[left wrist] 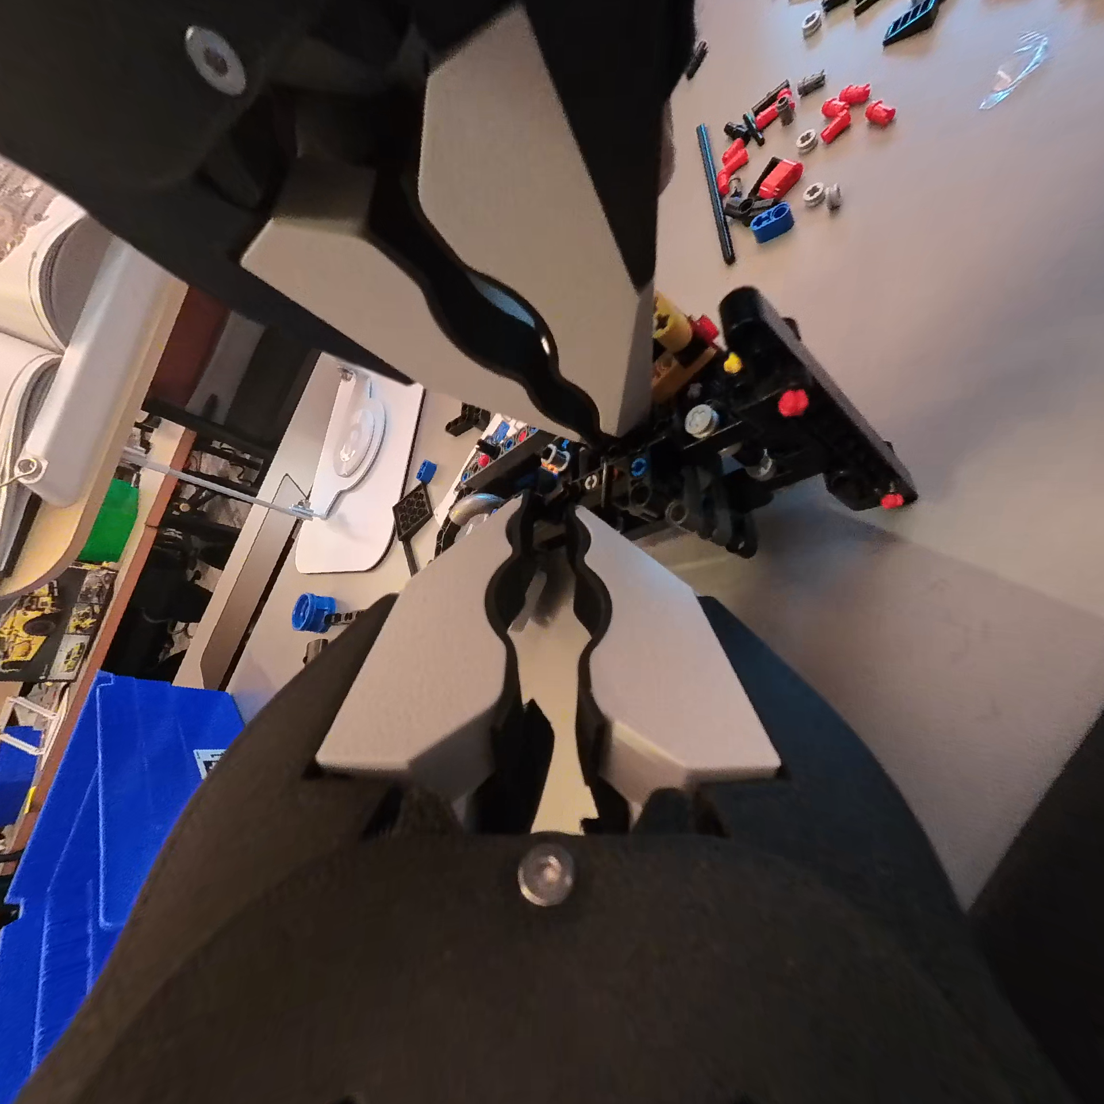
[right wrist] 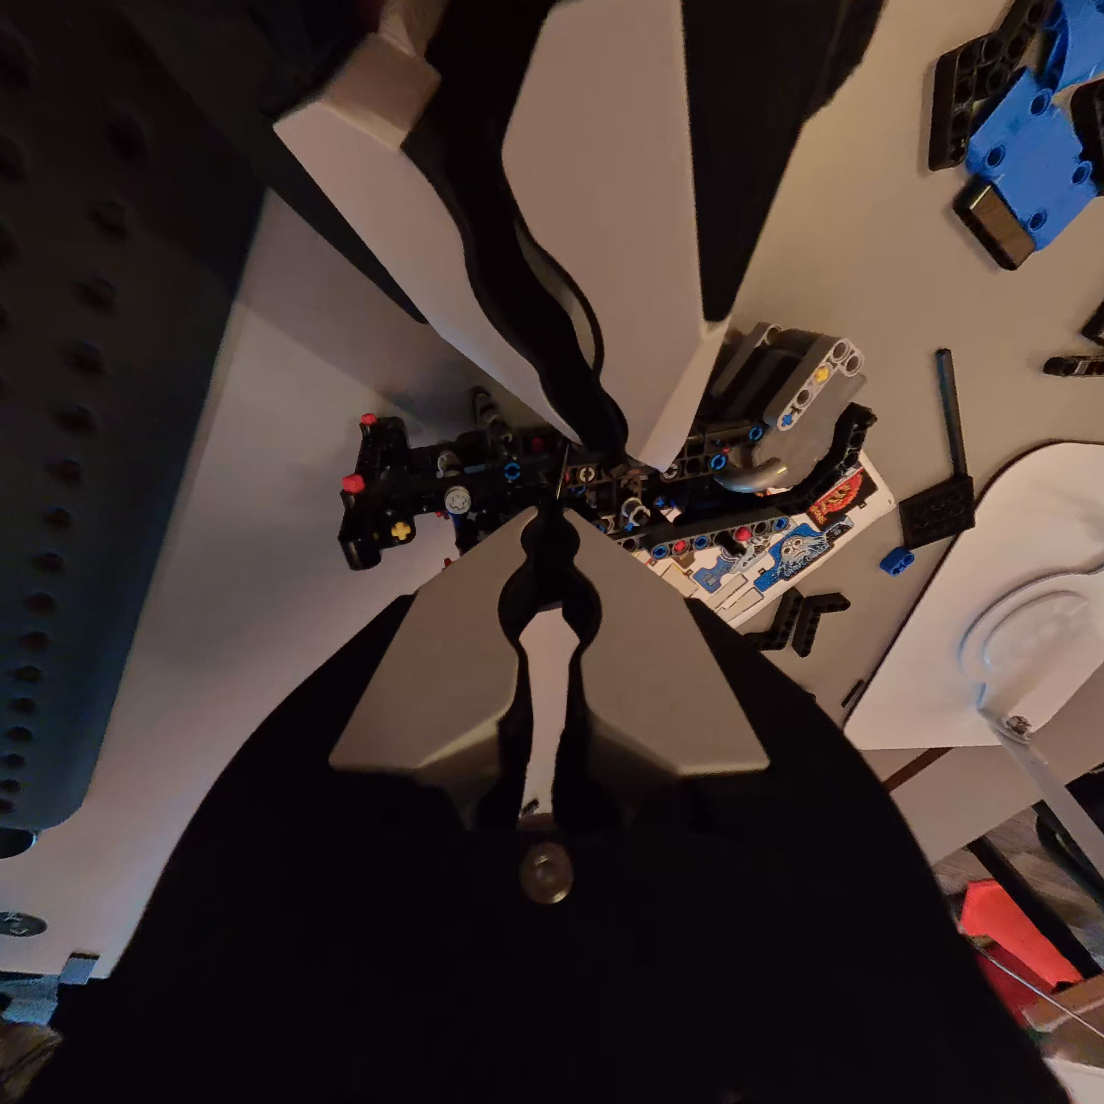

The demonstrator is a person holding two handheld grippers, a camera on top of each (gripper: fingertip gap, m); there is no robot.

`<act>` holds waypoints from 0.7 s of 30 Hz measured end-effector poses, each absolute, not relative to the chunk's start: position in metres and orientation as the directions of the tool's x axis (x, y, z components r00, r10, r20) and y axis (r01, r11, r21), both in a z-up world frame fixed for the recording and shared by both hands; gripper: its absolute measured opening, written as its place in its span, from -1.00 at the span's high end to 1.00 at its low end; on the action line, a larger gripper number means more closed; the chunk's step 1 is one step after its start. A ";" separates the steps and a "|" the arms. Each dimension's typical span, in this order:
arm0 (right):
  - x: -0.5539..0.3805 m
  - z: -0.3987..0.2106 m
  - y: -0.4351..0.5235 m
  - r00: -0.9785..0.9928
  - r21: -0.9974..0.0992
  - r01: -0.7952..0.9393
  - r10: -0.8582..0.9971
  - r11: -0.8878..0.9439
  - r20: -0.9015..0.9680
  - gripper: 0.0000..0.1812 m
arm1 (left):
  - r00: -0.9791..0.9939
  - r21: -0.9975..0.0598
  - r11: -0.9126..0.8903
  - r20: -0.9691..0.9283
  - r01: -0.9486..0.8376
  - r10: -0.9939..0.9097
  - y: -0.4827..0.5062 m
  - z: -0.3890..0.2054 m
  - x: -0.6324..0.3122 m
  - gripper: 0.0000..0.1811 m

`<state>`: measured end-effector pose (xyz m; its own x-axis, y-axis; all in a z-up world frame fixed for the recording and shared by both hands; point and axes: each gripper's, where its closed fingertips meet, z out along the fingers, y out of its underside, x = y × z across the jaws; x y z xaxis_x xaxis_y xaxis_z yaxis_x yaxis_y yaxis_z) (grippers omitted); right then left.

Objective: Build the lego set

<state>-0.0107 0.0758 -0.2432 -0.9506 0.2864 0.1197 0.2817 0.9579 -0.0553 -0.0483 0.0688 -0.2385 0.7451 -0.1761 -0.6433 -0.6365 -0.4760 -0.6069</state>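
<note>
Over on the left side, the left gripper [left wrist: 552,520] has its fingers pinched nearly together on the near edge of the lego chassis [left wrist: 717,430], with some small dark part caught at the tips, though the blur there makes it hard to say whether it clamps a beam of the chassis or a loose piece being pushed in. The chassis itself lies flat on the grey table [left wrist: 896,627], a long black beam frame studded with red and blue pins. It looks light but rigid along its beams, and I'd judge it fragile at the friction joints: squeeze a solid beam, not a pin or the yellow gear block [left wrist: 672,334]. Beyond the chassis lies a scatter of loose red connectors [left wrist: 848,110] and a long black axle [left wrist: 714,191]. Moving right, the right gripper [right wrist: 549,514] comes at the same chassis [right wrist: 478,478] from the other flank, fingers drawn closed to a narrow slit at the middle of the frame; they seem to be pressing rather than carrying. Past the chassis's far end a sticker sheet [right wrist: 770,555] lies partly under it.
</note>
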 end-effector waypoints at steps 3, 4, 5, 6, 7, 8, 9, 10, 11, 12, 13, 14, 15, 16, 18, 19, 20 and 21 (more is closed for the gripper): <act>-0.010 -0.243 0.078 -0.943 -0.076 0.307 0.314 0.949 0.106 1.00 | 0.742 -0.605 -0.473 -0.646 -0.640 -0.178 0.069 -0.238 -0.049 0.92; -0.010 -0.244 0.078 -0.939 -0.079 0.320 0.328 0.944 0.103 1.00 | 0.743 -0.607 -0.471 -0.644 -0.640 -0.180 0.069 -0.238 -0.049 0.91; -0.009 -0.243 0.079 -0.936 -0.079 0.329 0.336 0.941 0.105 1.00 | 0.749 -0.613 -0.469 -0.637 -0.636 -0.183 0.068 -0.238 -0.049 0.91; -0.010 -0.243 0.081 -0.934 -0.077 0.332 0.339 0.940 0.115 1.00 | 0.754 -0.618 -0.467 -0.630 -0.632 -0.186 0.068 -0.238 -0.049 0.91; -0.010 -0.242 0.082 -0.930 -0.080 0.338 0.346 0.938 0.121 1.00 | 0.754 -0.621 -0.461 -0.628 -0.634 -0.191 0.068 -0.238 -0.048 0.91; -0.010 -0.241 0.081 -0.926 -0.095 0.348 0.358 0.933 0.121 1.00 | 0.751 -0.621 -0.453 -0.631 -0.639 -0.195 0.067 -0.237 -0.048 0.91; -0.010 -0.240 0.082 -0.922 -0.104 0.356 0.367 0.929 0.120 1.00 | 0.754 -0.625 -0.452 -0.627 -0.637 -0.195 0.066 -0.237 -0.049 0.90; -0.011 -0.240 0.084 -0.919 -0.102 0.362 0.373 0.927 0.129 1.00 | 0.761 -0.634 -0.446 -0.617 -0.631 -0.199 0.065 -0.237 -0.048 0.88; -0.011 -0.240 0.086 -0.914 -0.099 0.370 0.381 0.924 0.138 1.00 | 0.758 -0.640 -0.426 -0.619 -0.639 -0.207 0.064 -0.234 -0.046 0.84; -0.012 -0.238 0.088 -0.910 -0.104 0.378 0.390 0.920 0.143 1.00 | 0.741 -0.631 -0.410 -0.640 -0.659 -0.206 0.064 -0.231 -0.045 0.84; -0.012 -0.237 0.088 -0.906 -0.112 0.383 0.397 0.917 0.146 1.00 | 0.731 -0.623 -0.406 -0.651 -0.668 -0.204 0.063 -0.228 -0.046 0.83; -0.012 -0.235 0.089 -0.902 -0.120 0.390 0.405 0.913 0.147 1.00 | 0.728 -0.626 -0.390 -0.651 -0.675 -0.214 0.063 -0.226 -0.043 0.83; -0.012 -0.234 0.089 -0.900 -0.124 0.398 0.413 0.909 0.142 1.00 | 0.714 -0.621 -0.365 -0.661 -0.693 -0.232 0.063 -0.225 -0.039 0.83; -0.012 -0.234 0.090 -0.898 -0.128 0.401 0.417 0.907 0.143 1.00 | 0.691 -0.601 -0.355 -0.683 -0.716 -0.236 0.064 -0.224 -0.038 0.84; -0.011 -0.231 0.085 -0.894 -0.166 0.411 0.432 0.897 0.120 1.00 | 0.657 -0.572 -0.339 -0.714 -0.747 -0.241 0.065 -0.222 -0.035 0.87; -0.010 -0.230 0.081 -0.892 -0.190 0.418 0.441 0.888 0.101 1.00 | 0.647 -0.563 -0.337 -0.722 -0.755 -0.243 0.066 -0.221 -0.035 0.90; -0.011 -0.229 0.081 -0.887 -0.202 0.428 0.452 0.881 0.094 1.00 | 0.634 -0.549 -0.335 -0.734 -0.766 -0.245 0.067 -0.221 -0.034 0.94; -0.011 -0.228 0.080 -0.882 -0.212 0.439 0.464 0.873 0.085 1.00 | 0.621 -0.539 -0.327 -0.743 -0.776 -0.250 0.067 -0.221 -0.033 0.99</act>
